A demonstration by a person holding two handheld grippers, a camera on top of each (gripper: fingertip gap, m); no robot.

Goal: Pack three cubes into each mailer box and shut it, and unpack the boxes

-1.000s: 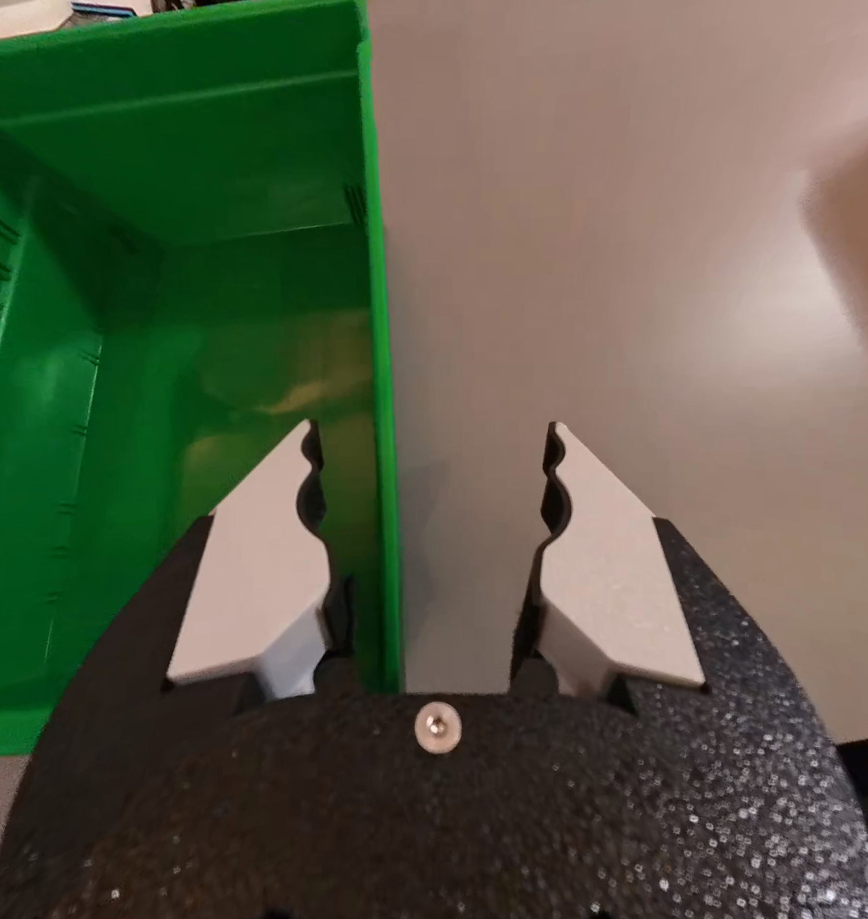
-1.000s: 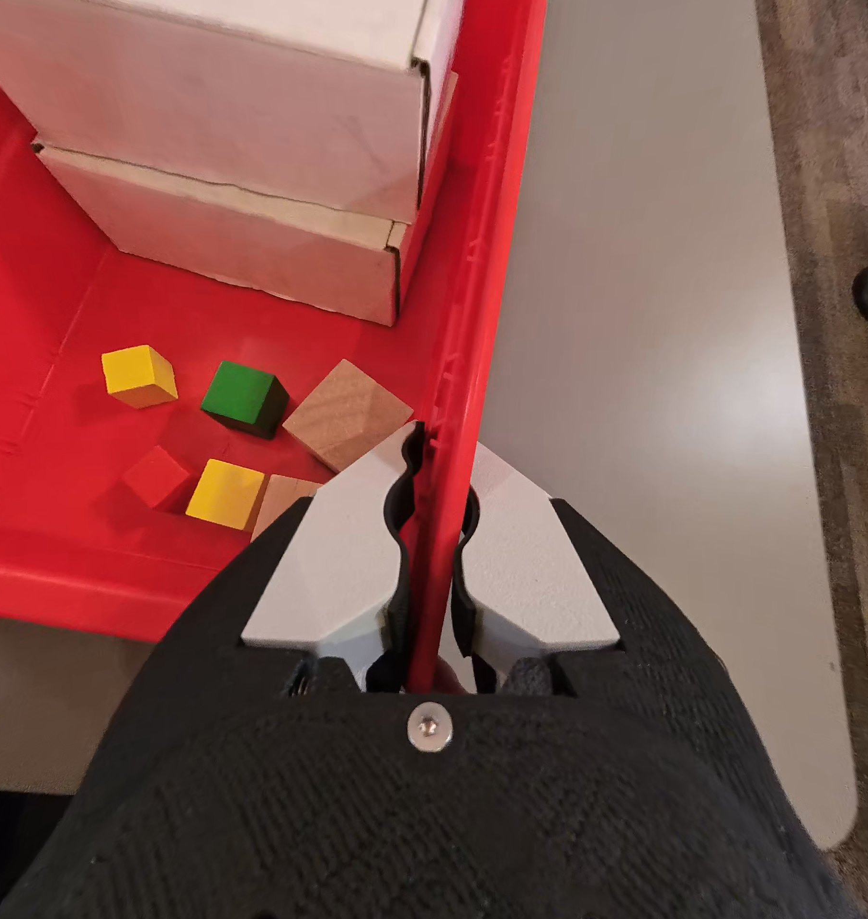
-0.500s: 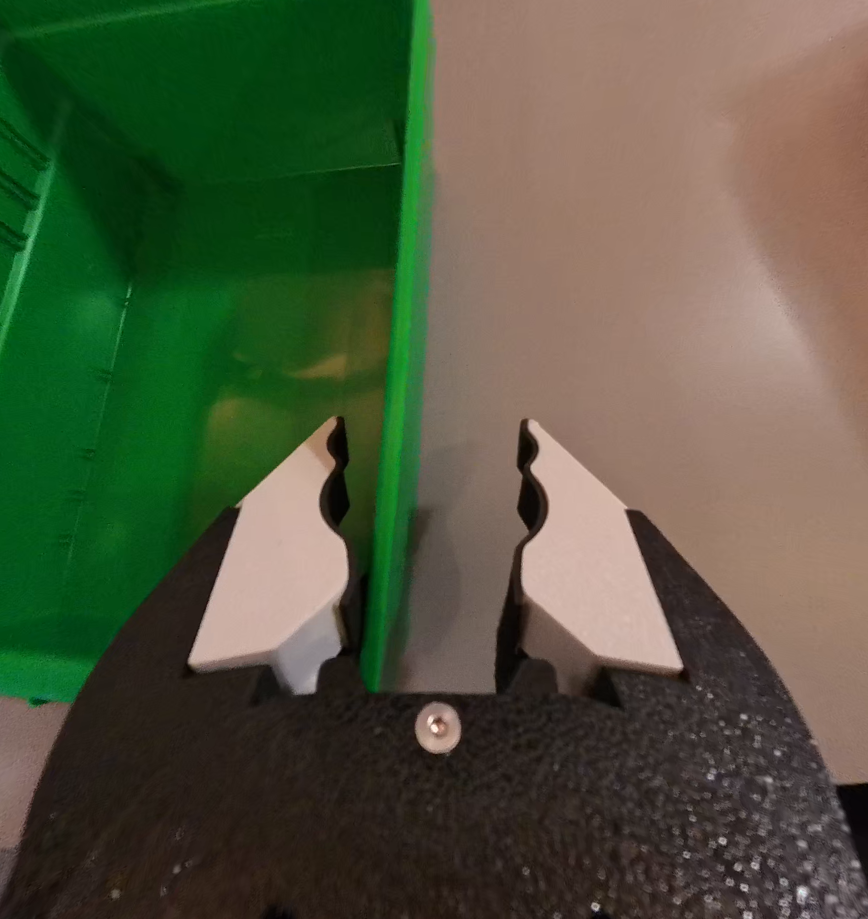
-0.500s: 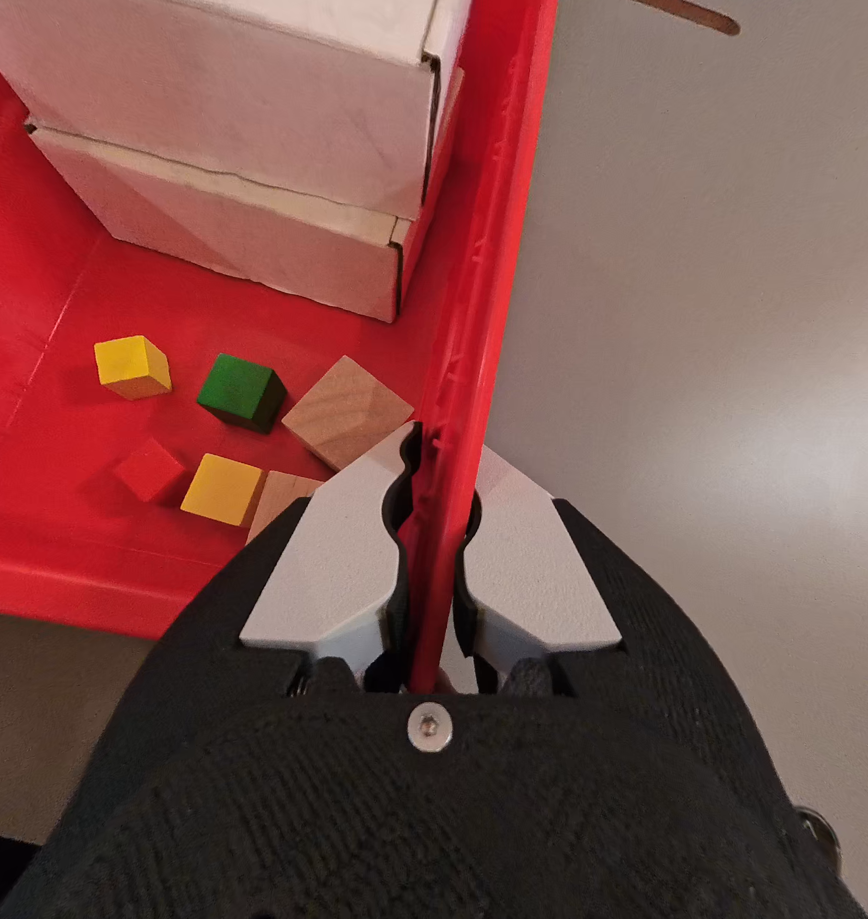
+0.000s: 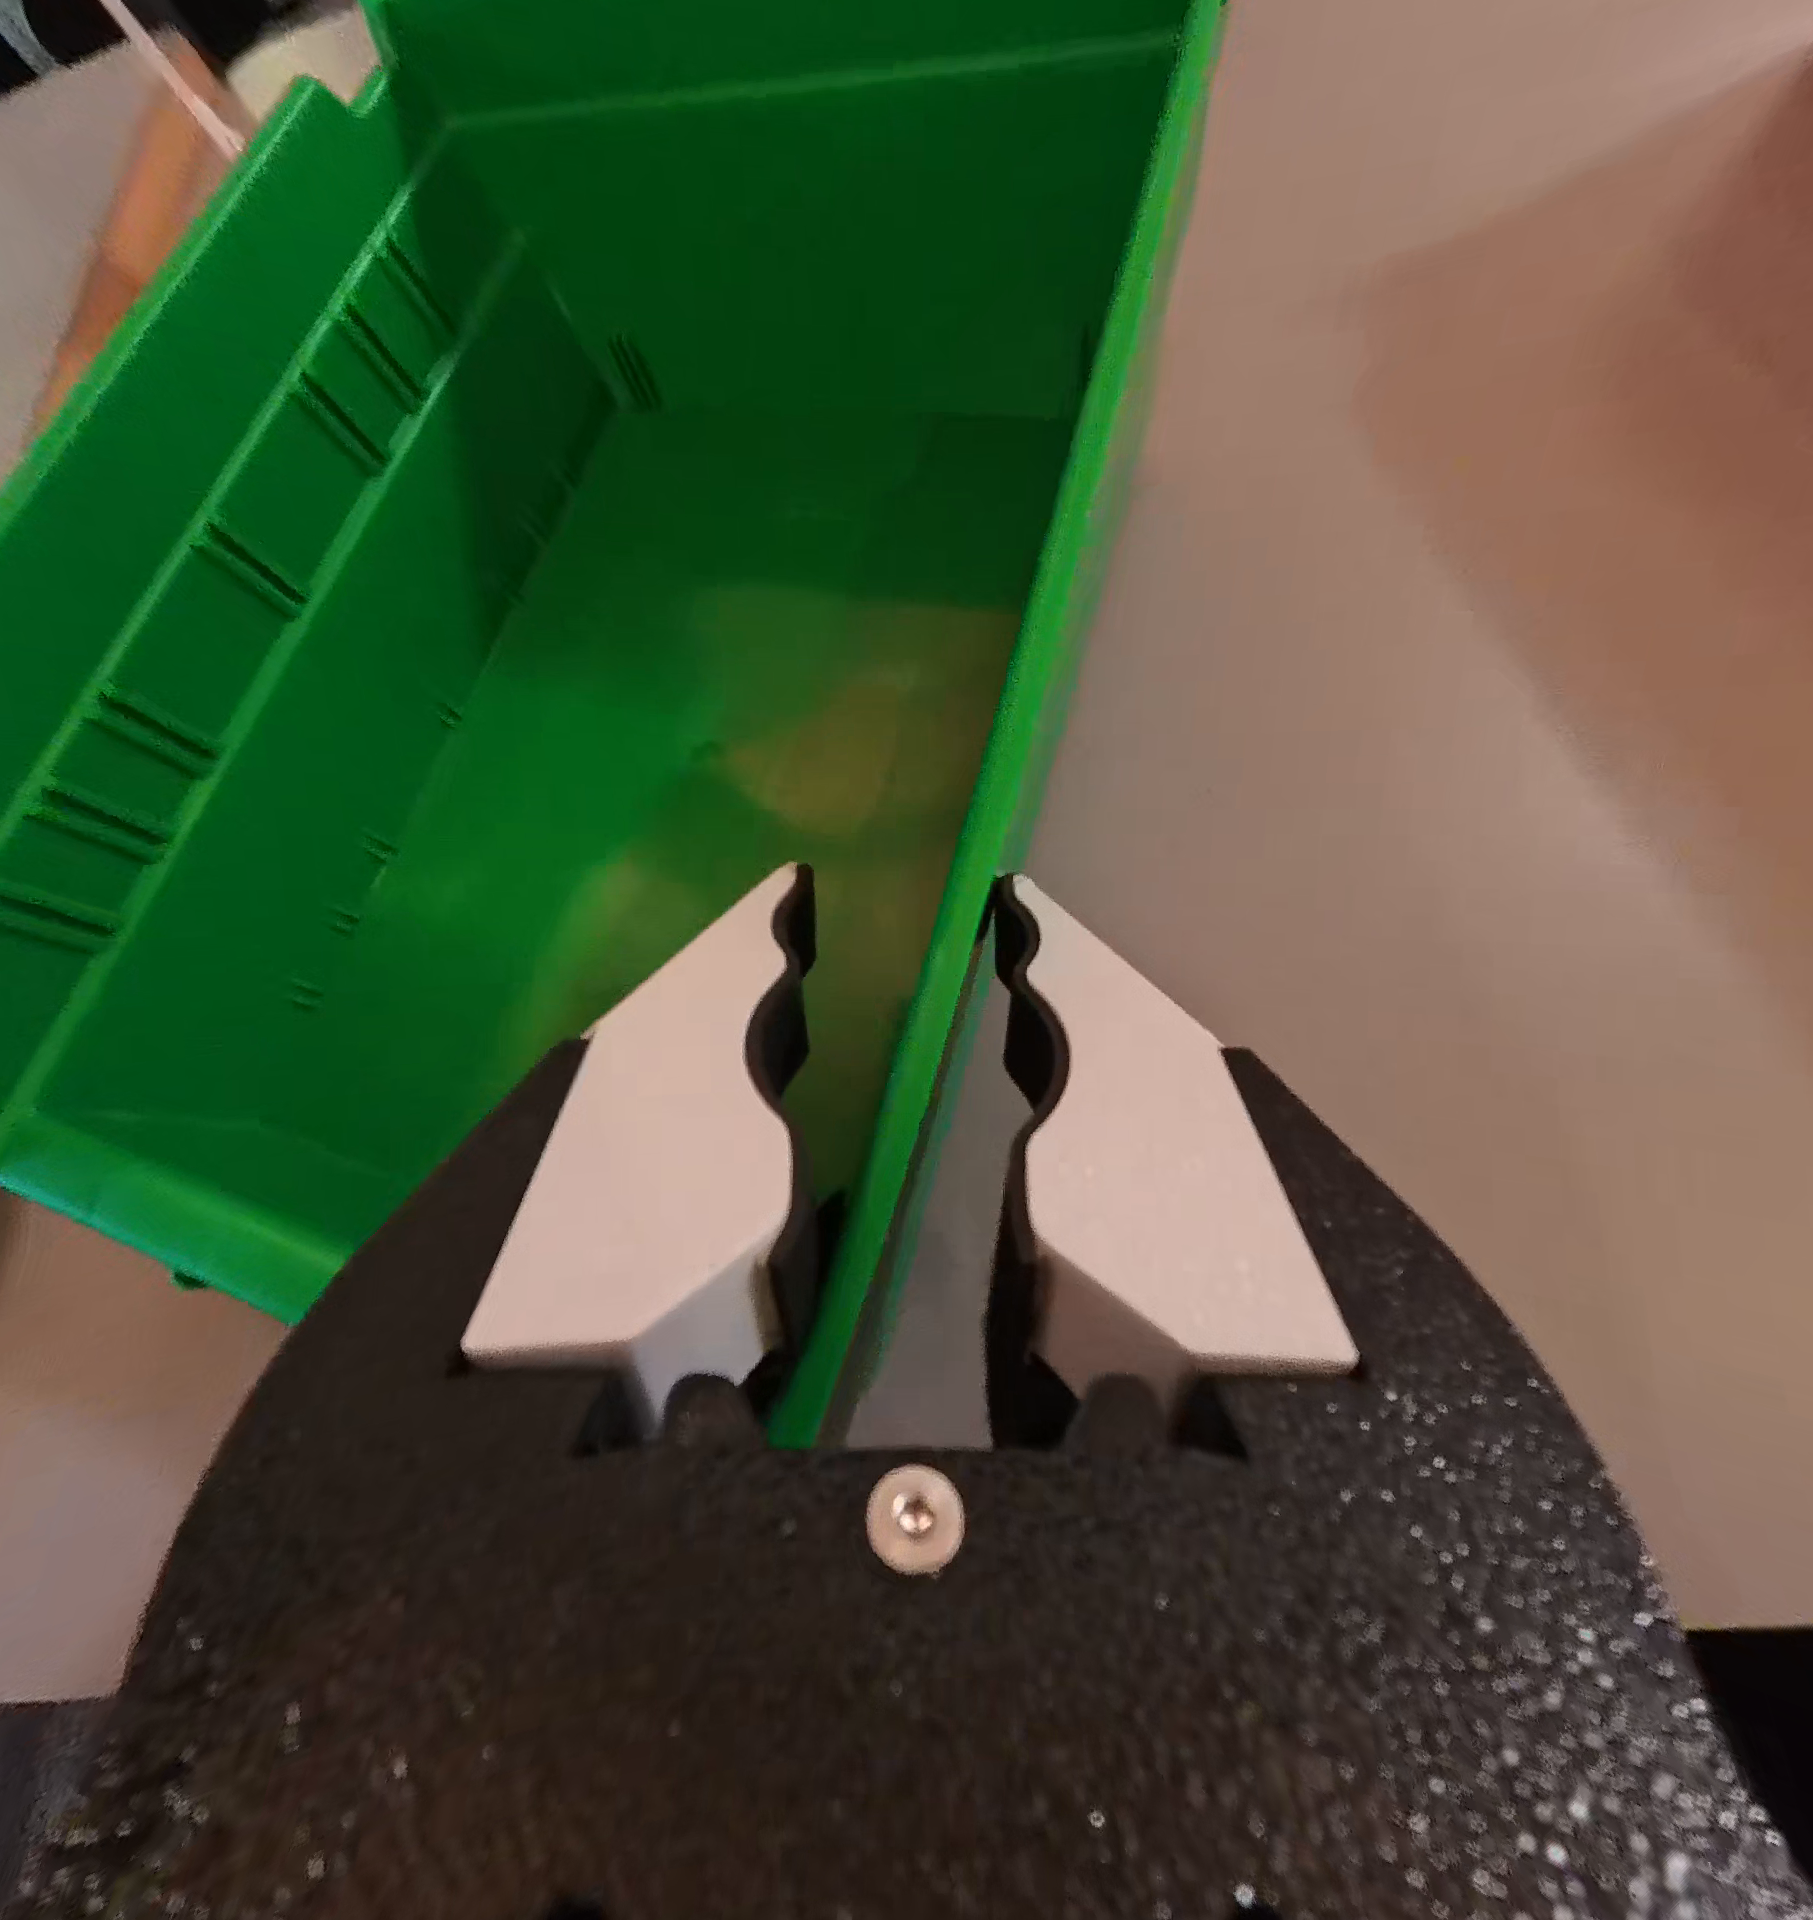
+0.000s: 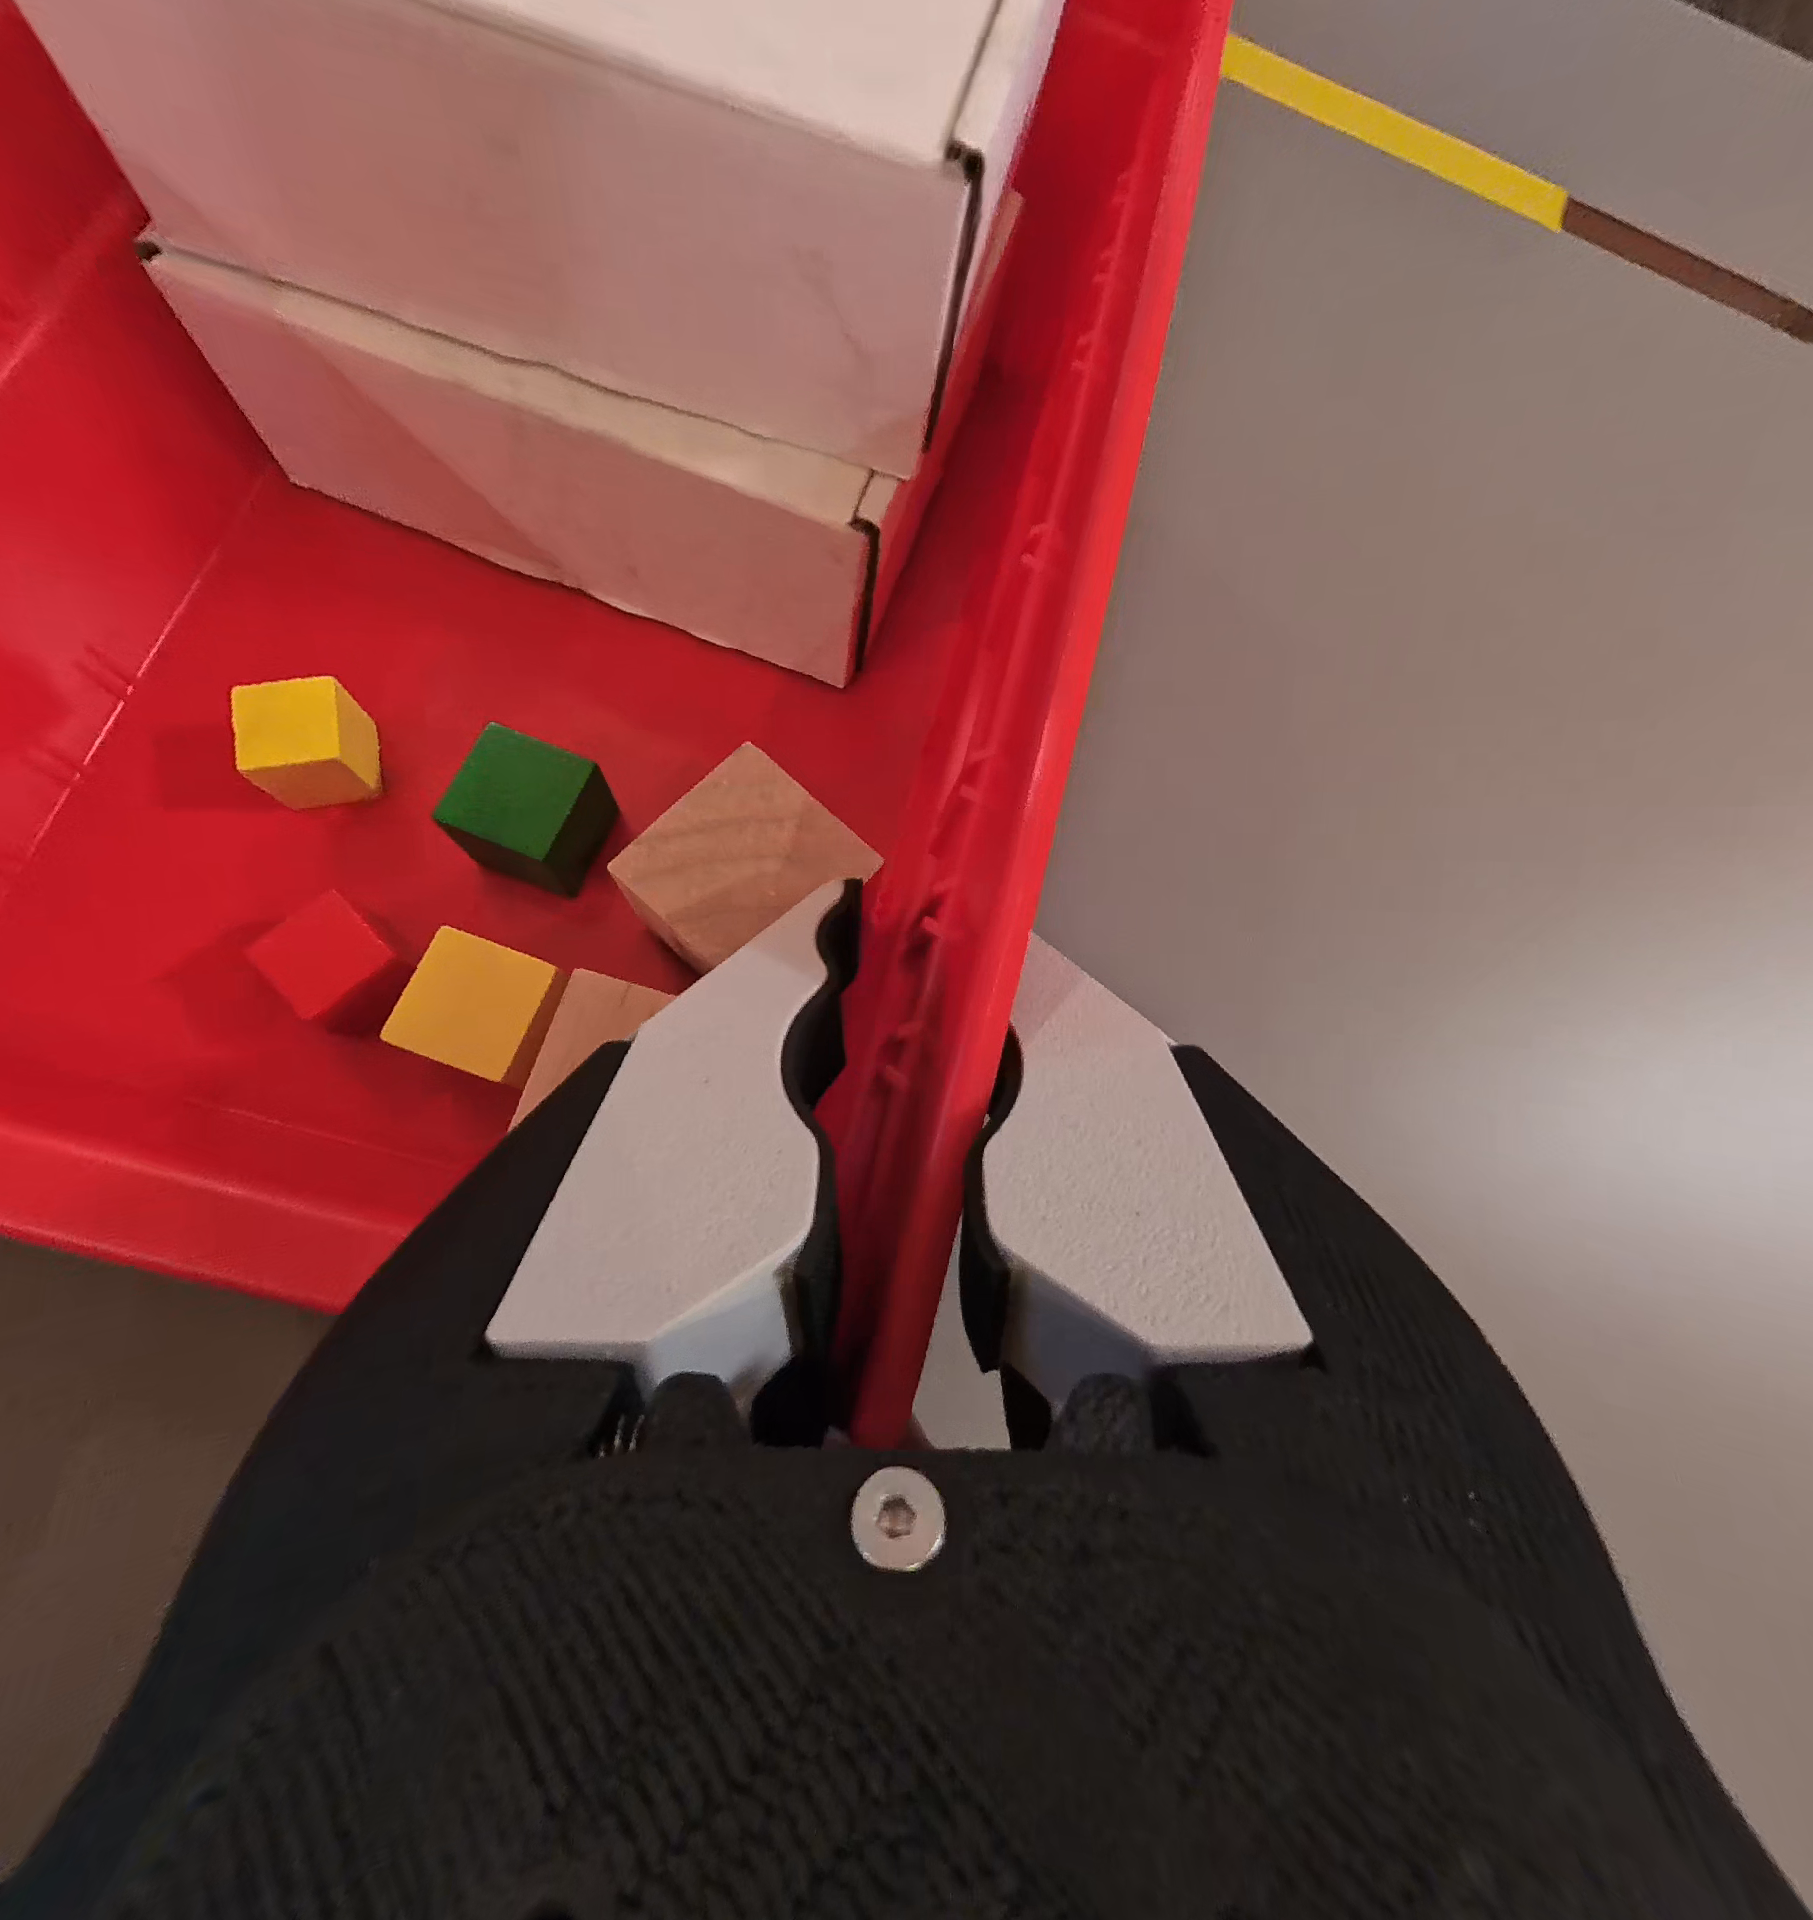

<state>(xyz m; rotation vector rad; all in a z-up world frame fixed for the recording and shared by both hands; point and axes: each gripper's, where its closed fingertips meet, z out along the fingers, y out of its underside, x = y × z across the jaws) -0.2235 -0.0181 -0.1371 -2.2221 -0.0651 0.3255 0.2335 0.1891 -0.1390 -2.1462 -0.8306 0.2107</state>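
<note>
setting up: right gripper (image 6: 917, 1023) fingers clamped on red plastic bin (image 6: 1078, 582) wall; left gripper (image 5: 897, 1023) fingers narrow, astride green plastic bin (image 5: 1089, 582) wall, inner pad clear; likely next, closing to grip

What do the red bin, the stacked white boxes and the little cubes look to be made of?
Red bin: seemingly moulded plastic, with a smooth sheen and ribbed wall. Stacked white boxes: matte cardboard with folded seams. Cubes: probably wood; the bare tan cube shows grain, the green cube looks painted.

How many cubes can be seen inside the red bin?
6: yellow cube, green cube, large wooden cube, red cube, second yellow cube, second wooden cube partly behind the gripper. More may be hidden.
</note>
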